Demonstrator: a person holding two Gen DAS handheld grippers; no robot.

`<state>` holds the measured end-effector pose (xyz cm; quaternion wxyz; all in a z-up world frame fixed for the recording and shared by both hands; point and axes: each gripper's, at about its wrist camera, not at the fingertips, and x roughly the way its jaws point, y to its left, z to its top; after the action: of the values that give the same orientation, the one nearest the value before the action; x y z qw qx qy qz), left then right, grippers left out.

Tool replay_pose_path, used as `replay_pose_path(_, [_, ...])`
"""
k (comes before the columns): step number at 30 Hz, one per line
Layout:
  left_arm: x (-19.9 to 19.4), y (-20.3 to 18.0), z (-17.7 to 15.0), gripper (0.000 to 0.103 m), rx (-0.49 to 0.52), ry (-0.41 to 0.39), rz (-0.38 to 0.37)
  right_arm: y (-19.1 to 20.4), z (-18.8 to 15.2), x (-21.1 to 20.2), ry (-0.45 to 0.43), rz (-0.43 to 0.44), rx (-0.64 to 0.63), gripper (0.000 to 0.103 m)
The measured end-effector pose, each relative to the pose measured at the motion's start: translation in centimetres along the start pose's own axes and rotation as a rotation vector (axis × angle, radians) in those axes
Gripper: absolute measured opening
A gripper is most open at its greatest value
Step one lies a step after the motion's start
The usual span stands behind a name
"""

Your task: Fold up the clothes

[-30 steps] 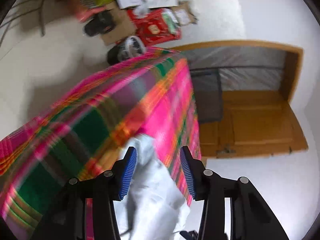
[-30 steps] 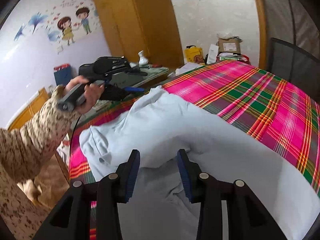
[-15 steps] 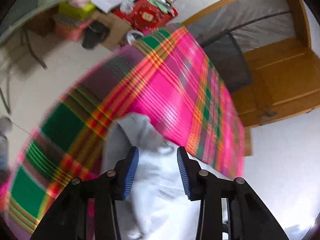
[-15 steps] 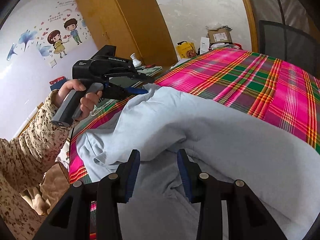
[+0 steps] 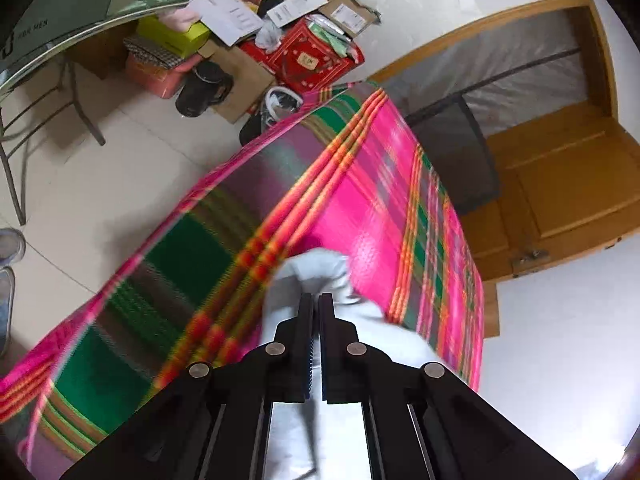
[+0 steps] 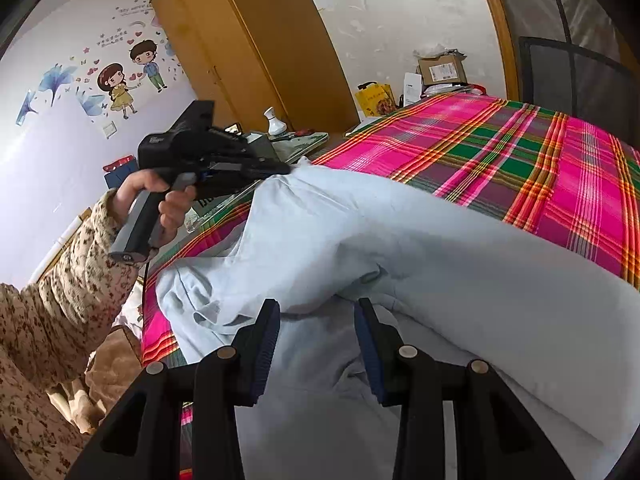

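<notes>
Pinching a fold of the pale blue garment (image 5: 316,276), the left tool (image 5: 316,300) has its 2 fingers pressed nearly together on the cloth. From the right wrist view, the same left tool (image 6: 276,168) is held in a hand (image 6: 160,200) and lifts the garment's (image 6: 400,248) edge above the plaid bedspread (image 6: 520,152). The right tool (image 6: 316,316) hangs over the garment with its fingers spread wide, gripping nothing. Boxes (image 5: 312,56) clutter the floor beyond the bed.

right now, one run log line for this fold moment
step: fold pale blue garment | left gripper: shut on garment | right gripper: open above it | surface: pink plaid bedcover
</notes>
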<state>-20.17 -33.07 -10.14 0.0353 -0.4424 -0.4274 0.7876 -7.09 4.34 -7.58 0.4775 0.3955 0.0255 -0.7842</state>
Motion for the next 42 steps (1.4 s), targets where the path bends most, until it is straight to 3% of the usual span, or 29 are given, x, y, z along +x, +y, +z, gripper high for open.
replay_pose_path(4, [0.3,0.9,0.5,0.002,-0.015,-0.005,0.017,-0.1,-0.2,0.3,0.007,0.002,0.005,0.039])
replay_pose_path(8, [-1.3,-1.5,1.6,0.005,0.078,-0.087,0.069,-0.3,-0.3,0.2,0.001,0.010,0.009,0.039])
replay_pose_path(9, [-1.4,-2.4,2.0,0.012,0.119,-0.085,0.074,-0.4,-0.4,0.3,0.000,0.017,0.013,0.039])
replay_pose_path(10, [-1.4,-3.4,2.4,0.028,0.163,-0.076,0.080,-0.5,-0.4,0.3,-0.001,0.021,0.018,0.039])
replay_pose_path(11, [-0.9,-4.4,2.9,0.033,0.220,-0.051,0.098,-0.6,-0.4,0.3,-0.001,0.025,0.023,0.039])
replay_pose_path(14, [0.9,-7.4,3.5,0.031,0.433,-0.048,0.269,-0.9,-0.5,0.3,-0.003,0.038,0.037,0.039])
replay_pose_path(16, [2.4,-8.5,3.4,0.031,0.566,0.007,0.339,-1.1,-0.5,0.3,-0.004,0.046,0.047,0.039])
replay_pose_path(19, [3.5,-8.2,4.1,0.031,0.602,0.048,0.391,-1.4,-0.6,0.3,-0.006,0.059,0.061,0.039])
replay_pose_path(21, [4.0,-7.7,4.8,0.031,0.576,0.071,0.365,-1.6,-0.6,0.4,-0.007,0.068,0.071,0.039])
replay_pose_path(22, [4.2,-7.3,5.0,0.031,0.558,0.096,0.317,-1.7,-0.6,0.4,-0.008,0.072,0.076,0.039])
replay_pose_path(29, [4.5,-7.1,4.2,0.031,0.574,0.161,0.159,-2.1,-0.7,0.4,-0.008,0.098,0.106,0.039])
replay_pose_path(33, [4.9,-7.4,3.5,0.031,0.650,0.170,0.172,-2.0,-0.7,0.3,-0.012,0.101,0.108,0.039])
replay_pose_path(37, [5.2,-7.5,3.1,0.030,0.657,0.171,0.122,-2.1,-0.8,0.4,-0.010,0.107,0.116,0.039])
replay_pose_path(39, [5.0,-7.2,3.2,0.026,0.627,0.155,0.092,-2.2,-0.8,0.3,-0.010,0.110,0.122,0.039])
replay_pose_path(40, [4.8,-7.0,3.2,0.016,0.609,0.145,0.079,-2.2,-0.8,0.3,-0.011,0.111,0.125,0.039])
replay_pose_path(42, [4.3,-6.2,3.5,0.012,0.551,0.104,0.068,-2.3,-0.8,0.3,-0.009,0.112,0.127,0.039])
